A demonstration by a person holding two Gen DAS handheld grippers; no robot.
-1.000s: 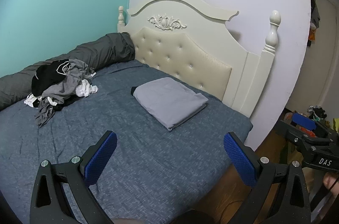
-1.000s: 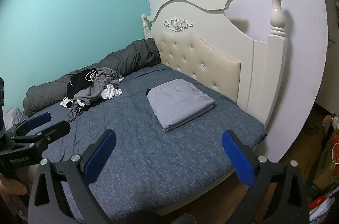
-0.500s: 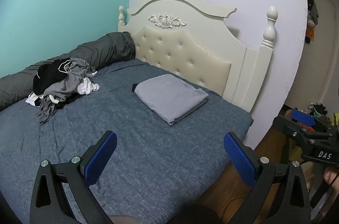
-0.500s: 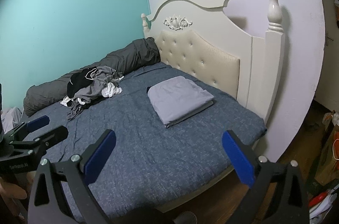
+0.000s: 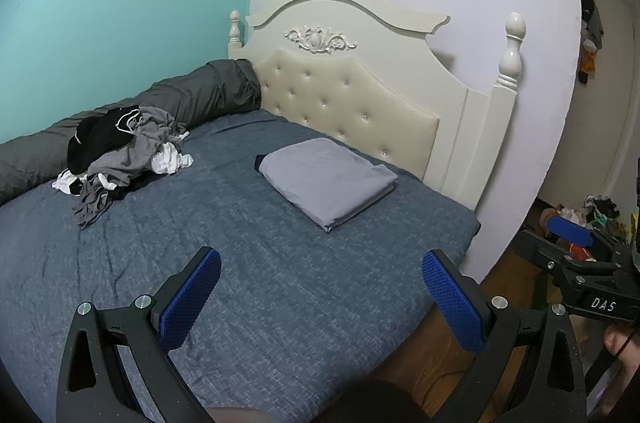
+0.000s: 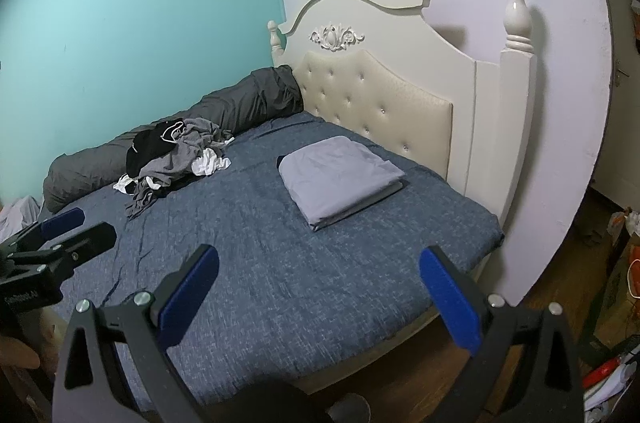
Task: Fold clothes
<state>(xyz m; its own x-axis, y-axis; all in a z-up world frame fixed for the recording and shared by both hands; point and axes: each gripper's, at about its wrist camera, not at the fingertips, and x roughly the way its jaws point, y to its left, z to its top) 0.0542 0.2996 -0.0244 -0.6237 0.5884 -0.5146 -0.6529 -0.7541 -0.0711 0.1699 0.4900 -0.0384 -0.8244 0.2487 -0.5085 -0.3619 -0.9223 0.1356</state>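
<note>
Over the last second both views have drawn back from the bed (image 5: 280, 283), so the folded grey garment (image 5: 326, 179) sits a little smaller and farther ahead of the jaws than it did, and the heap of unfolded clothes (image 5: 120, 159) has slid further off to the left of them. That retreat suggests one item is finished and the person is stepping away before reaching for the next, though nothing is in hand yet. The left gripper (image 5: 320, 297) has its blue-padded jaws spread wide with only bedcover between them, and the right gripper (image 6: 320, 297) is likewise spread wide and empty. The folded garment lies flat and squared ahead of the jaws, slightly right of centre, just in front of the cream tufted headboard (image 5: 348, 107); its edges look neat, with a darker layer showing under the near corner. The heap, well ahead and left of the jaws, is a tangle of black, grey and white fabric resting against a long dark rolled duvet (image 5: 192, 99).
</note>
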